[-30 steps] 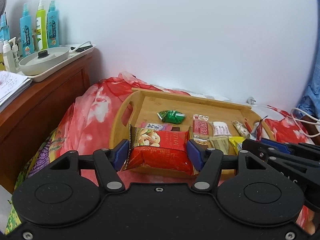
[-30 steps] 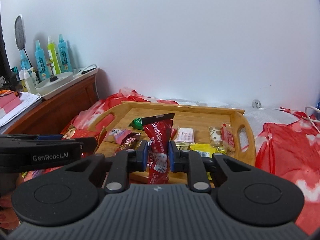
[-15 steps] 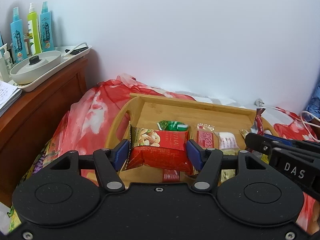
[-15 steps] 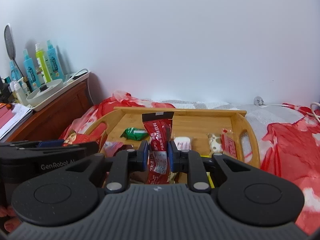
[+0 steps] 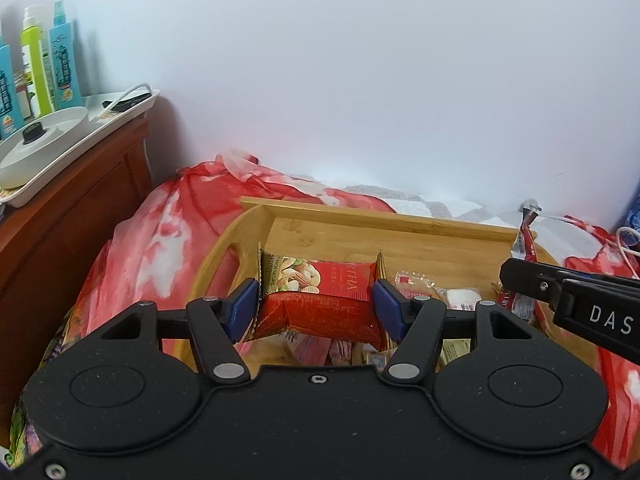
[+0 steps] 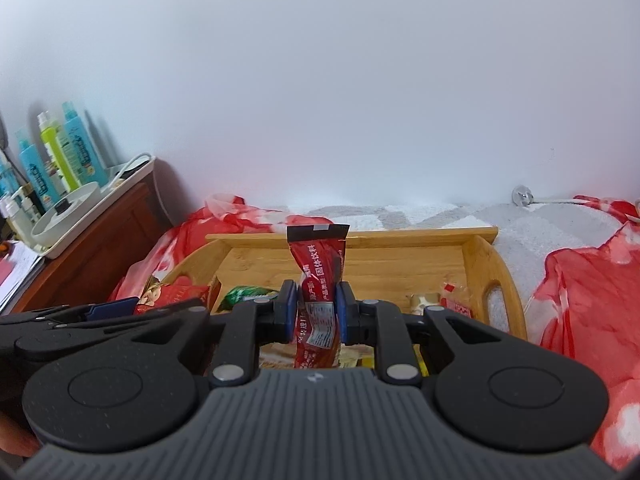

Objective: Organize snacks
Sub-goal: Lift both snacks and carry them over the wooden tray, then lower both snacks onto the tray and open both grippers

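Observation:
My left gripper [image 5: 316, 306] is shut on a red nut snack packet [image 5: 320, 300], held crosswise over the left part of the bamboo tray [image 5: 384, 220]. My right gripper [image 6: 317, 316] is shut on a slim red drink-powder stick [image 6: 318, 280] that stands upright over the tray [image 6: 478, 240]. In the left wrist view that right gripper [image 5: 516, 280] comes in from the right edge with the stick [image 5: 526, 236] in it. Several small wrapped snacks [image 5: 416, 284] lie on the tray floor, among them a green packet [image 6: 244, 294]; the gripper bodies hide most of them.
The tray sits on a bed with a red floral cover [image 5: 160, 232] and a grey-white blanket [image 6: 540, 236]. A wooden nightstand [image 5: 68, 200] at left carries a white tray [image 5: 80, 132] and spray bottles [image 5: 60, 56]. A white cable [image 5: 624, 240] lies at right.
Both grippers have moved forward over the tray with their snacks still held. The tray's far wall and the nightstand look nearer, and more of the loose snacks have slipped under the gripper bodies.

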